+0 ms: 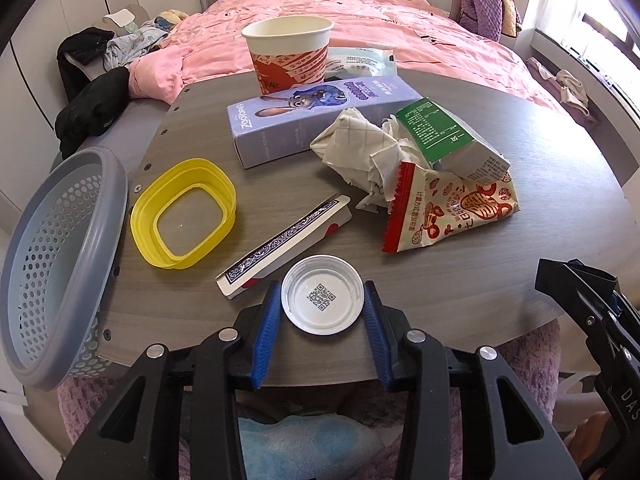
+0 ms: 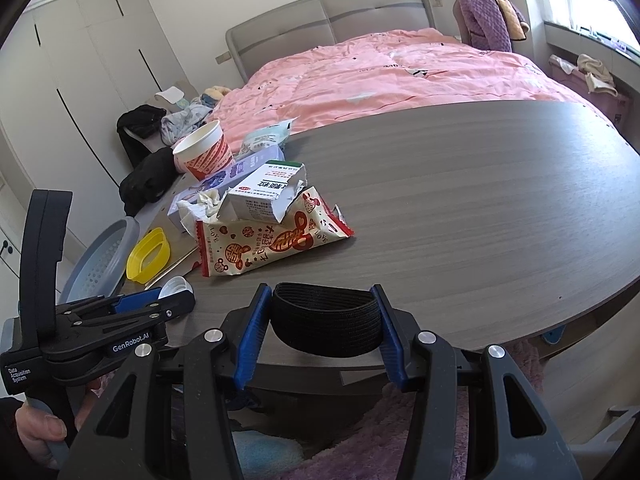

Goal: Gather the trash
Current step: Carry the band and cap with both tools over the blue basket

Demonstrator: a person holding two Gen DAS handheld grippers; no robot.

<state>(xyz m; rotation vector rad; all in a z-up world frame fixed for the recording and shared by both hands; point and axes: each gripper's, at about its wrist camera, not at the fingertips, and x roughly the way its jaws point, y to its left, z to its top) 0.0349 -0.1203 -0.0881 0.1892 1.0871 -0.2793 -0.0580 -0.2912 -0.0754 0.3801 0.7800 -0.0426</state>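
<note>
Trash litters grey table [image 1: 480, 280] (pink bed [image 1: 360, 20] behind); both fingers' grip unclear.

White plastic lid [image 1: 322, 295]: lies open side up, QR code printed inside, at the near table edge. Black elastic band [image 2: 325, 321]: loop standing on edge, near edge. Red-patterned snack wrapper [image 1: 444, 210]: torn, crumpled, flat. Green-and-white carton [image 1: 452, 140]: torn open, resting on wrapper. Crumpled paper [image 1: 360, 148]: beside carton. Paper cup [image 1: 287, 54]: upright, far side.
</note>
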